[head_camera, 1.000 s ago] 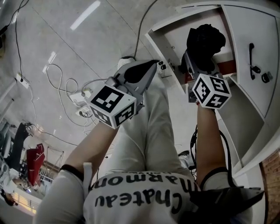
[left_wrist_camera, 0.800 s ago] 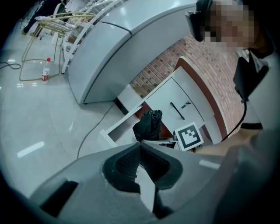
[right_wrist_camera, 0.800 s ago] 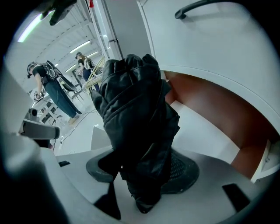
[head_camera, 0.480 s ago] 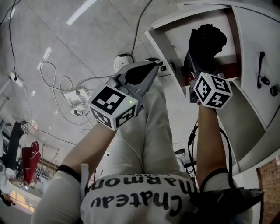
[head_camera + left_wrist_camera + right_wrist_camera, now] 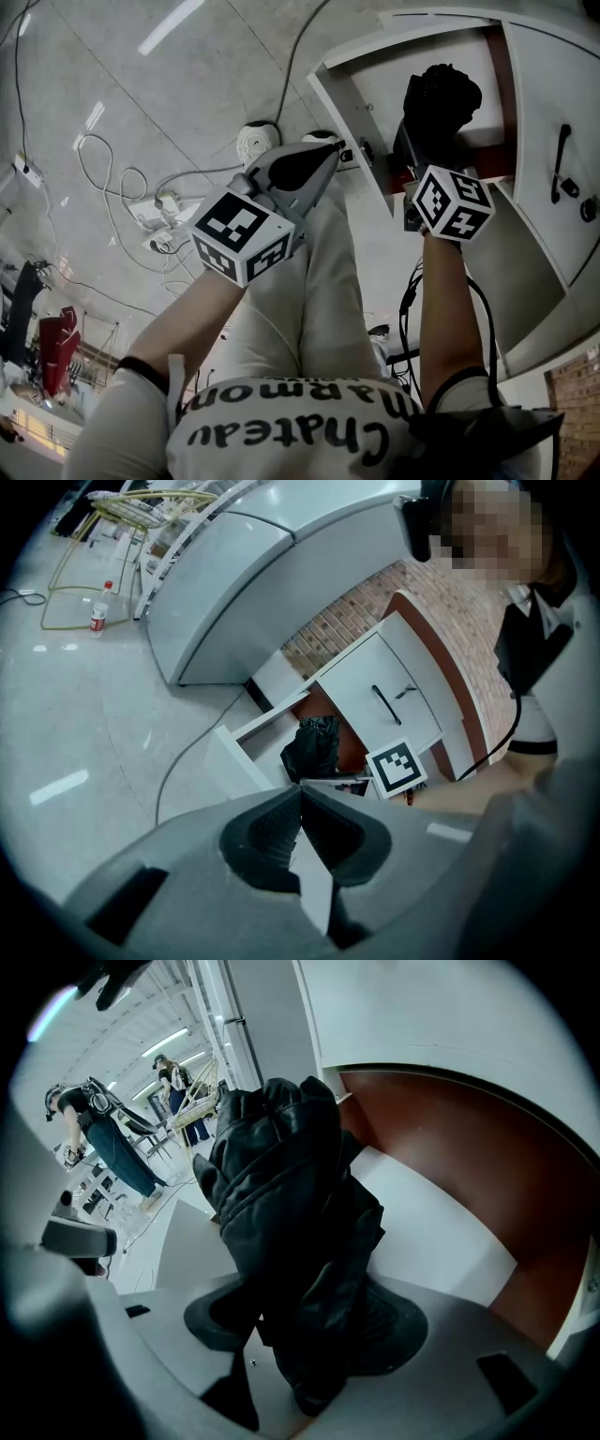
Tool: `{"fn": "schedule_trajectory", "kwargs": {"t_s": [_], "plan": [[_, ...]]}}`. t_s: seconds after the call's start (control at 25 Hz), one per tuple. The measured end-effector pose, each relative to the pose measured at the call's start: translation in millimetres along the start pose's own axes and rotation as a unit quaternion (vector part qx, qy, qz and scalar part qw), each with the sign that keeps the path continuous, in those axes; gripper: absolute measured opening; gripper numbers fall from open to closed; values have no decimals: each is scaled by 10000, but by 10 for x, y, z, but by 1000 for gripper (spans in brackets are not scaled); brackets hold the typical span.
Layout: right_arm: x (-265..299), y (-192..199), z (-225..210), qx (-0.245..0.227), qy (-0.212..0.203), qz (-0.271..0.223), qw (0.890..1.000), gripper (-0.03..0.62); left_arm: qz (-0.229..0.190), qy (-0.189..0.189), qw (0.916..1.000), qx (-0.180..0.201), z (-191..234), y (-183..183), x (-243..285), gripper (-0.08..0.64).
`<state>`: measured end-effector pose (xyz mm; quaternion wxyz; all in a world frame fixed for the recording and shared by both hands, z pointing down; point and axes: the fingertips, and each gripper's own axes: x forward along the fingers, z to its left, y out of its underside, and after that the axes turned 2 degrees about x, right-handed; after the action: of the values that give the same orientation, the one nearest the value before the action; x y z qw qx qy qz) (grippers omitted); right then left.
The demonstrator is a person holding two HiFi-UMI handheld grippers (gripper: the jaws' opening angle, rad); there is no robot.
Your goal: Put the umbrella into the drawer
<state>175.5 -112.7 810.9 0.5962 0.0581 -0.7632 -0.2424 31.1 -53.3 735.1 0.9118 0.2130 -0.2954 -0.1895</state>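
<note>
While left gripper [image 5: 300,787] closed, right gripper [image 5: 307,1327] clamps umbrella [image 5: 281,1180].

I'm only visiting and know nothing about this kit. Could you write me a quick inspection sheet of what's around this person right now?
Surface: glossy grey tiled floor.
Job's things: folded black umbrella held at the open white drawer, not yet released.
Clutter: power strip and bottle on the floor.
Grippers: left gripper shut, empty; right gripper shut on the umbrella.
Cables: loose cables loop over the floor; one runs along the right arm.
Surroundings: cabinet door with black handle, brick wall, people far off.
</note>
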Motion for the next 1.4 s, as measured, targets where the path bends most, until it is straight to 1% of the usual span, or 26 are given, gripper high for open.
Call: {"fn": "schedule_trajectory", "kwargs": {"t_s": [0.2, 0.36, 0.52, 0.76, 1.4], "plan": [[96, 3, -63, 225, -35, 75, 9997, 256, 36, 43, 10000, 47, -11, 31, -3, 14], [143, -3, -101, 304, -77, 71, 9995, 256, 39, 72, 10000, 19, -10, 51, 5, 15], [195, 1, -147, 377, 27, 54, 9993, 256, 21, 113, 9999, 25, -18, 54, 55, 14], [287, 10, -232, 427, 173, 159, 9988, 255, 30, 113, 9999, -1, -10, 83, 80, 15], [381, 40, -363, 695, 191, 200, 9972, 252, 123, 128, 9998, -35, 18, 196, 170, 15]]}}
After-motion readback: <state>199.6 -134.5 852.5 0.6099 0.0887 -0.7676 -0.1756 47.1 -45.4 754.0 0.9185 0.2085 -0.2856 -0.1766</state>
